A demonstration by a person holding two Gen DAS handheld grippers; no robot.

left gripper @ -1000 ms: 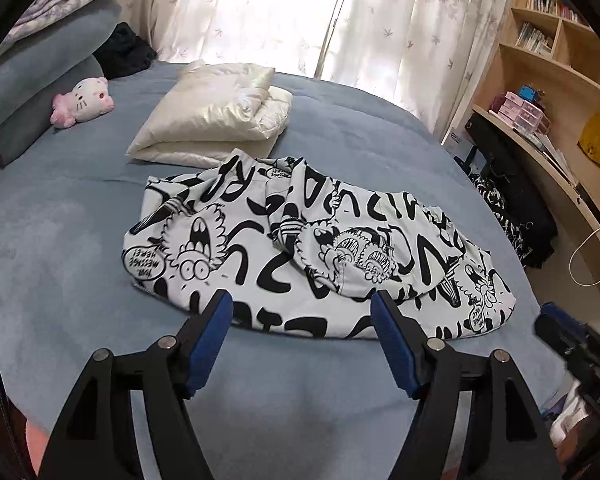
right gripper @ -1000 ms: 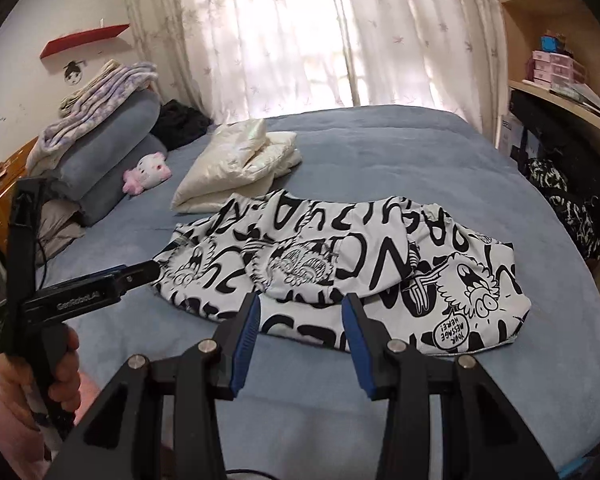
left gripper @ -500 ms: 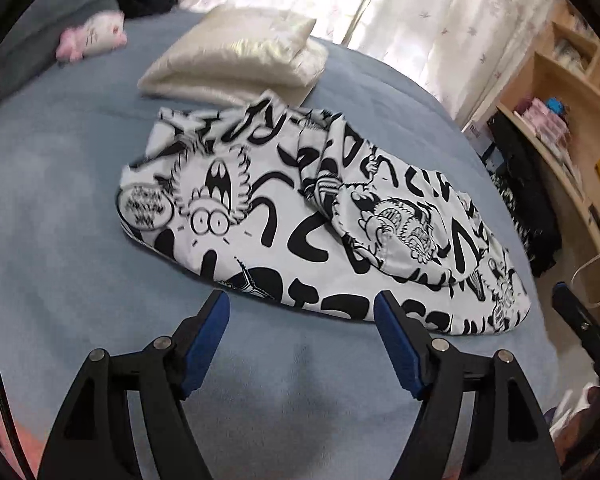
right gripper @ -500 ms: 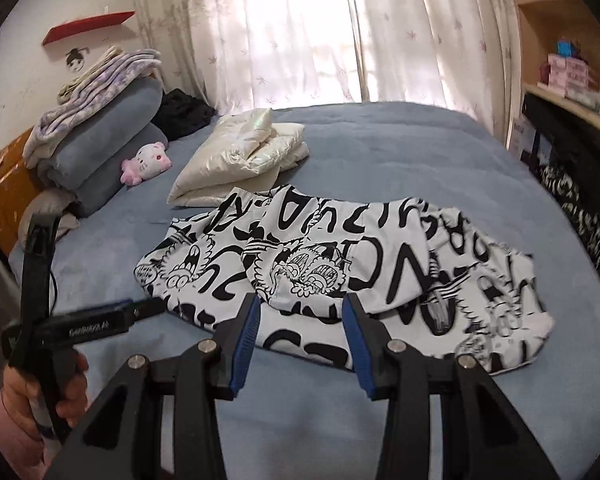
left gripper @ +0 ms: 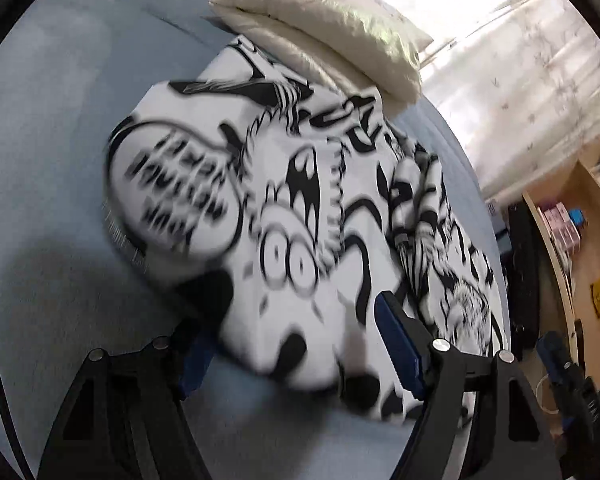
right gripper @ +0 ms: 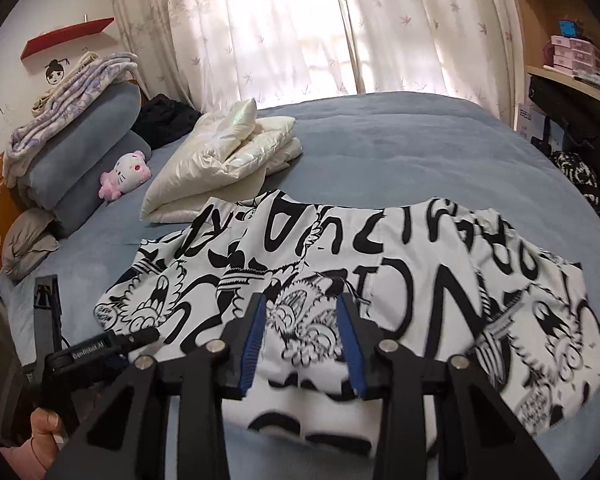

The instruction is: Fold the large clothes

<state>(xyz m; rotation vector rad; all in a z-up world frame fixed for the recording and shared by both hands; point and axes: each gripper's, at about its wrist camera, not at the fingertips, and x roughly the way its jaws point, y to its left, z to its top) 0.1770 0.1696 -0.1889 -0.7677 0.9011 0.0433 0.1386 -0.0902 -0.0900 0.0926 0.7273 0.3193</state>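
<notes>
garment (right gripper: 380, 280) lies partly folded on the bed (right gripper: 400, 152); more folds remain. both claws gape: left claw (left gripper: 296, 344) over its near corner, right claw (right gripper: 300, 340) over its near edge.

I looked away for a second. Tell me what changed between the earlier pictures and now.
Both tools moved in on the printed garment. The left tool dropped low and now straddles its near edge, jaws open, cloth between them. The right tool advanced until its open jaws sit over the near hem. Neither has closed on the cloth yet. The garment, the cream pillow and the bed stayed where they were.
</notes>
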